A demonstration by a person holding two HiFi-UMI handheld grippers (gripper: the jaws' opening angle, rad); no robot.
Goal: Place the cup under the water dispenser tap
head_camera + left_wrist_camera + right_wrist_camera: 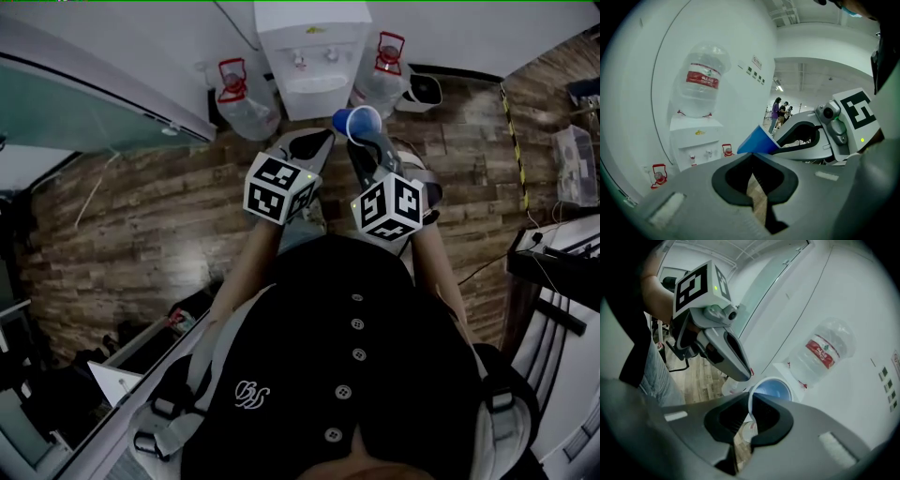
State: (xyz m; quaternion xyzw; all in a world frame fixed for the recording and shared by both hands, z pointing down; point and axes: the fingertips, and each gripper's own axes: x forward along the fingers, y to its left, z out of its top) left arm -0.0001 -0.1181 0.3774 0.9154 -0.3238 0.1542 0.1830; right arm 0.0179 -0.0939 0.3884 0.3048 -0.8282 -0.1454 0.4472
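A blue cup [357,122] hangs tilted in front of the white water dispenser [312,56], which stands against the wall ahead. My right gripper [370,141] is shut on the cup's rim; in the right gripper view the thin rim [752,411] sits pinched between the jaws and the cup's open mouth [771,390] faces the camera. My left gripper [314,142] is alongside on the left, its jaws shut with nothing between them [753,154]. The left gripper view shows the cup [757,140] beside the dispenser [696,136], with its big bottle [701,79] on top.
Two spare water bottles with red handles stand on the wooden floor, one left [246,103] and one right [380,80] of the dispenser. A small white object [424,89] sits further right. Desks and cables line the right side [553,262]. People [778,110] stand far down the hall.
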